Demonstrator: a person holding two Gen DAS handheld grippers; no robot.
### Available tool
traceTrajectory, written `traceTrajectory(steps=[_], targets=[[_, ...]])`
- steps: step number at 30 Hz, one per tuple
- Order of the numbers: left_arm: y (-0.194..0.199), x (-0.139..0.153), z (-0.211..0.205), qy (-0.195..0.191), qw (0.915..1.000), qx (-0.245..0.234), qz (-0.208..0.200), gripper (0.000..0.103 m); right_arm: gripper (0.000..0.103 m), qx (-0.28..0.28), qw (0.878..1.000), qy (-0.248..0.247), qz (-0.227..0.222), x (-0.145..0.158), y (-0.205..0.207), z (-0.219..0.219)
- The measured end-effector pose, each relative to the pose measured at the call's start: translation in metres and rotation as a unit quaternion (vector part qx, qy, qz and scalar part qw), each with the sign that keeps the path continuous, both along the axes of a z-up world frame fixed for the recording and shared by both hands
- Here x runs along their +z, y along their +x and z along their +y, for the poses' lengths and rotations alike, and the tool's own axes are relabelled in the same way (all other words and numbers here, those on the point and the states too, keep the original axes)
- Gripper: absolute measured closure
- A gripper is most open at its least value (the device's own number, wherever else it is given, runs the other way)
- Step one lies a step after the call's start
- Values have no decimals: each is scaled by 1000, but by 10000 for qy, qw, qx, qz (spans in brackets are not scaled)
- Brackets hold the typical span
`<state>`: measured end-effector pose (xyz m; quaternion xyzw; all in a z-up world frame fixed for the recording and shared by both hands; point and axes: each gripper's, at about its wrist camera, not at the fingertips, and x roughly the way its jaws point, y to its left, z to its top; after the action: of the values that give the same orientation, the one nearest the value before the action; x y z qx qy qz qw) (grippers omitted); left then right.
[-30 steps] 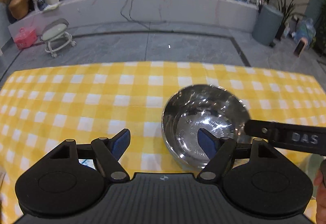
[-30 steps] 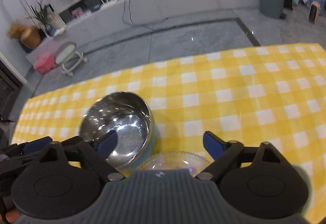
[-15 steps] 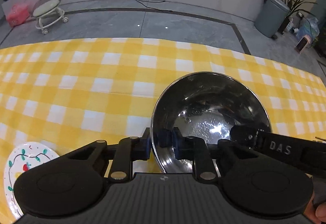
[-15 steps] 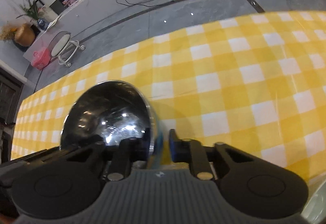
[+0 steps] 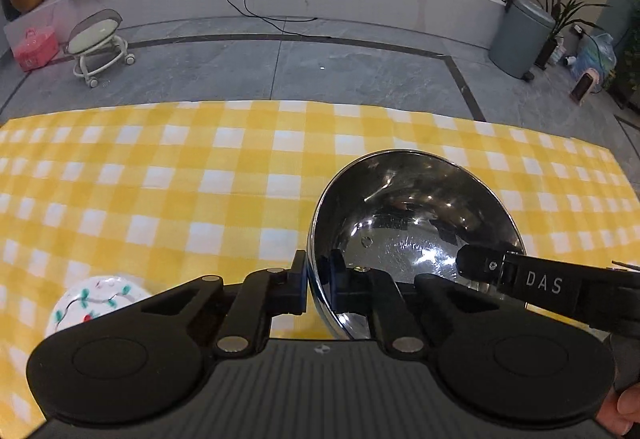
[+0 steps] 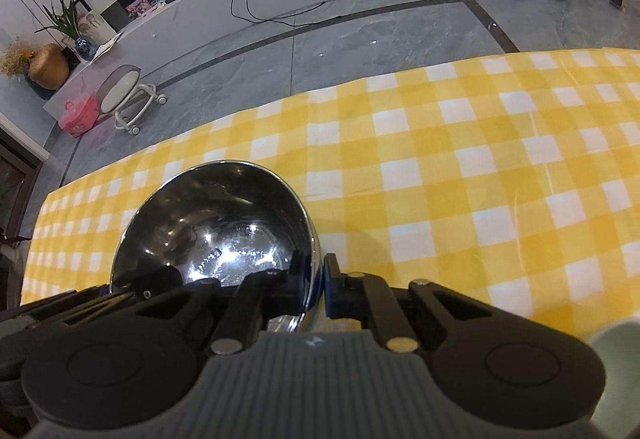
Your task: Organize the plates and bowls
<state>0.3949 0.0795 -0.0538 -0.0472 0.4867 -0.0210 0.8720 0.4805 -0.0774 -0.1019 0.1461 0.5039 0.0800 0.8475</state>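
Note:
A shiny steel bowl (image 5: 412, 223) sits over the yellow checked tablecloth (image 5: 200, 179). My left gripper (image 5: 318, 283) is shut on the bowl's near-left rim, one pad inside and one outside. In the right wrist view the same bowl (image 6: 224, 223) fills the lower left. My right gripper (image 6: 318, 281) has its jaws closing on the bowl's right rim, and the pads press on the metal. One right finger (image 5: 480, 265) reaches in over the rim from the right. A white plate with a coloured light-string pattern (image 5: 96, 299) lies at the lower left.
A pale green dish edge (image 6: 616, 339) shows at the lower right. The table's far edge drops to a grey floor with a wheeled stool (image 5: 100, 39) and a grey bin (image 5: 520, 35). A hand (image 5: 624, 411) holds the right gripper.
Both grippers went from wide open beside the bowl to shut on opposite sides of its rim. The bowl now looks larger and nearer in both views.

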Motion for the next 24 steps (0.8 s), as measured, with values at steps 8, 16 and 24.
traceTrajectory(steps=[8, 16, 24], targets=[[-56, 53, -2, 221, 9994, 47, -248, 93, 95, 88, 9993, 333, -163, 50, -69, -6], [-137, 114, 0, 378, 9972, 5, -639, 93, 93, 270, 9955, 748, -517, 116, -162, -9], [-201, 112, 4, 338, 9967, 259, -698, 90, 90, 345, 9922, 964, -709, 128, -246, -6]])
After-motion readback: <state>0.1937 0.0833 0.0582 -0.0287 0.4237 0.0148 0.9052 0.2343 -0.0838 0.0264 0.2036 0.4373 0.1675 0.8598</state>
